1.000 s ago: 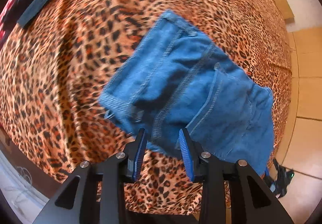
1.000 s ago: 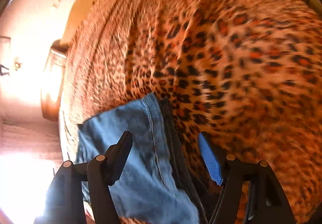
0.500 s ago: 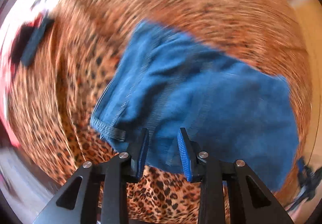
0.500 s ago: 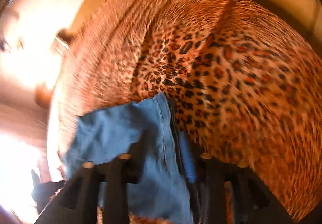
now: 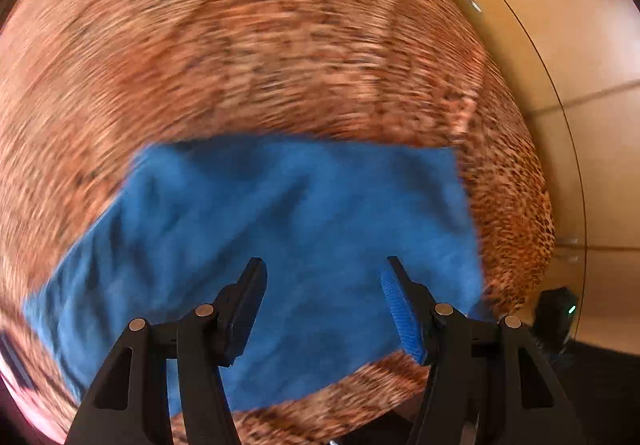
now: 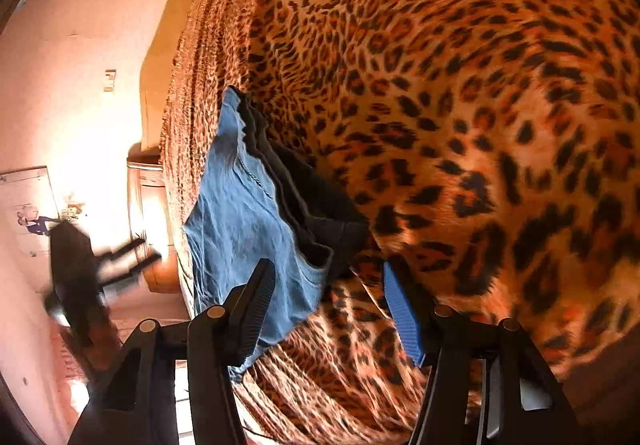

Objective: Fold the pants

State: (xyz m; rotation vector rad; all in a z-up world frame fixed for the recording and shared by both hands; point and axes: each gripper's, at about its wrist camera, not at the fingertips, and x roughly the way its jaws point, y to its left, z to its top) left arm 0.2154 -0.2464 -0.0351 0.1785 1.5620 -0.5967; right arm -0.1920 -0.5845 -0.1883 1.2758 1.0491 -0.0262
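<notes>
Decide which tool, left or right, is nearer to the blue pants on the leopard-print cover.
Left. The left tool hangs directly over the blue pants, jaws opening, nothing pinched. The right tool sits off the pants' edge, mostly over the leopard-print cover, jaws opening.

Warm bright light, heavy motion blur in left view, overexposed glare at right view's left edge

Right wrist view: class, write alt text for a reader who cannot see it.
Blue pants lie folded on a leopard-print cover, dark fabric showing along their edge. The right gripper hangs above them, jaws opening and empty, with a sunlit wall behind.
</notes>
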